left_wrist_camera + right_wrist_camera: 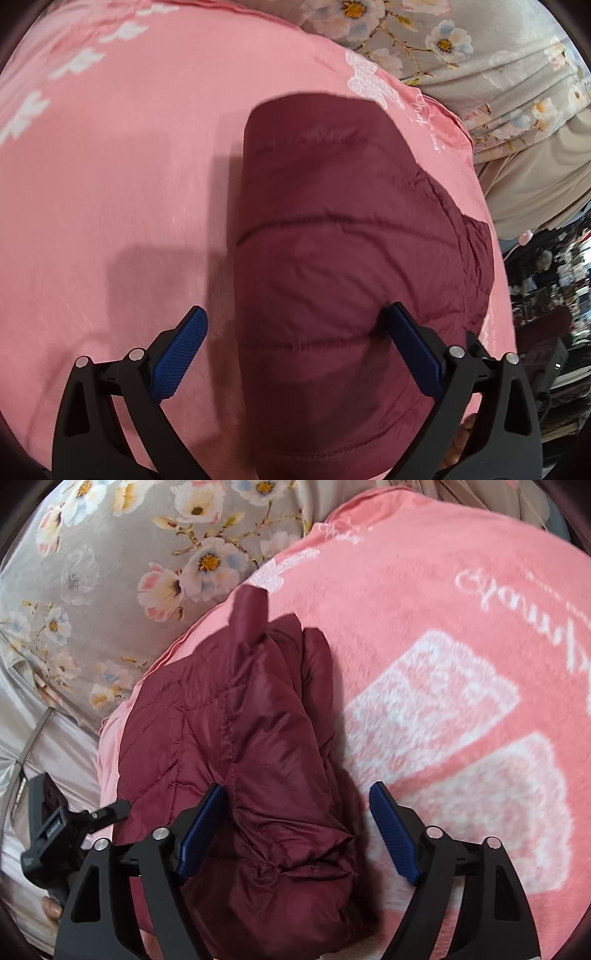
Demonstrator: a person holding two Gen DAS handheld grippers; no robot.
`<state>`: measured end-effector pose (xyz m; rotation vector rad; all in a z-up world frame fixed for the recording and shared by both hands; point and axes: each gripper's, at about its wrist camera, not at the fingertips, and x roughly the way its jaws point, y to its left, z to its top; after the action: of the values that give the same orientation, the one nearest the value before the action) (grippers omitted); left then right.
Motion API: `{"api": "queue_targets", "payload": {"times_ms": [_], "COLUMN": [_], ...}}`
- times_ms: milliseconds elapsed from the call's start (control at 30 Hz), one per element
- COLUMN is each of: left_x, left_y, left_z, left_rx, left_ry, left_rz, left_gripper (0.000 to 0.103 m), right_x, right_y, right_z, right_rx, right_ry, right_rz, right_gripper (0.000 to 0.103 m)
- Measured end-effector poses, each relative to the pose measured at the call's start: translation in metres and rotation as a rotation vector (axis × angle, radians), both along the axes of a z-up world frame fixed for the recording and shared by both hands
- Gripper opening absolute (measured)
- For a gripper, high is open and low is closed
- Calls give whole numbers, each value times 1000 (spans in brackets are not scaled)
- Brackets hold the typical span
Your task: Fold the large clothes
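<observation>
On top of a pink fleece blanket with white block and script print [122,177] lies a dark maroon quilted puffer jacket [343,266], bundled into a compact oblong, stitched channels running across it. Left wrist view: jacket fills centre and right of frame, its far end rounded, blanket bare to its left. Left gripper [295,321], black frame with blue textured pads, has jaws spread wide, nothing pinched; left pad [181,354] sits over bare blanket, right pad [413,350] over the jacket's surface. Cannot tell if that pad touches the fabric. Shadow of the gripper falls on the blanket to the left of the jacket.

Right wrist view: same jacket [240,760] seen from the other side, lumpier, folds stacked, one narrow maroon flap [251,613] sticking up at the far end. Right gripper [297,812] also has jaws spread, no pinch; its left pad [201,830] is against or just above the jacket's crumpled near edge, right pad [393,834] over the blanket [461,701] beside the jacket. Jacket bulk sits between and under the two pads, not squeezed.

Beyond the blanket edge: grey bedsheet with pastel flower print [110,590], and plain beige satin fabric [55,746] lower left. Part of the other black gripper body shows at the lower left of the right wrist view, with a fingertip [51,908] of the person under it. Far right of the left wrist view: dark cluttered room background [554,295], blurred.
</observation>
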<state>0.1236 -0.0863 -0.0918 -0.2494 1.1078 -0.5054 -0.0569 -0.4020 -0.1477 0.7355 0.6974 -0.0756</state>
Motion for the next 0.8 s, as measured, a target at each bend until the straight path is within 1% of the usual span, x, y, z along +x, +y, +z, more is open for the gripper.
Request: {"api": "queue_targets", "payload": {"times_ms": [67, 133, 200, 233, 333, 367, 400, 433, 467, 500, 567, 633, 667, 733, 800], "left_x": [1, 3, 4, 3, -2, -3, -4, -6, -7, -8, -12, -16, -21, -26, -29], "left_y": [-1, -4, -5, -7, -15, -18, -19, -19, -18, -20, -25, -27, -28, -26, -20], "left_z": [-15, -29, -35, -34, -26, -22, -18, -14, -10, -3, 12, 26, 37, 54, 70], "left_rx": [-64, -129, -166, -164, -143, -133, -121, -111, -104, -95, -76, -58, -46, -40, -54], "left_ry": [54, 103, 115, 101, 68, 53, 37, 21, 7, -18, -68, -121, -161, -211, -249], "left_rz": [-15, -31, -26, -28, -53, -59, -64, -72, -81, -98, -135, -158, -169, -186, -198], "left_gripper": [97, 97, 98, 97, 89, 83, 80, 72, 64, 60, 51, 47, 45, 43, 43], "right_x": [3, 5, 12, 15, 19, 20, 19, 17, 15, 14, 8, 1, -2, -9, -15], "right_y": [2, 6, 8, 9, 13, 15, 17, 20, 23, 27, 38, 51, 55, 64, 69], "right_z": [-4, -4, -4, -4, -3, -2, 2, 6, 12, 18, 32, 50, 56, 73, 89], "right_rx": [9, -3, 2, 4, 16, 14, 3, -4, -10, -21, -76, -135, -151, -187, -215], "right_ry": [-9, -8, -9, -9, -16, -21, -33, -48, -66, -70, -94, -126, -139, -182, -225], "right_rz": [-3, 3, 14, 23, 42, 48, 48, 51, 55, 53, 47, 37, 32, 16, 4], "right_gripper": [86, 86, 85, 83, 69, 60, 46, 39, 29, 24, 21, 19, 19, 19, 19]}}
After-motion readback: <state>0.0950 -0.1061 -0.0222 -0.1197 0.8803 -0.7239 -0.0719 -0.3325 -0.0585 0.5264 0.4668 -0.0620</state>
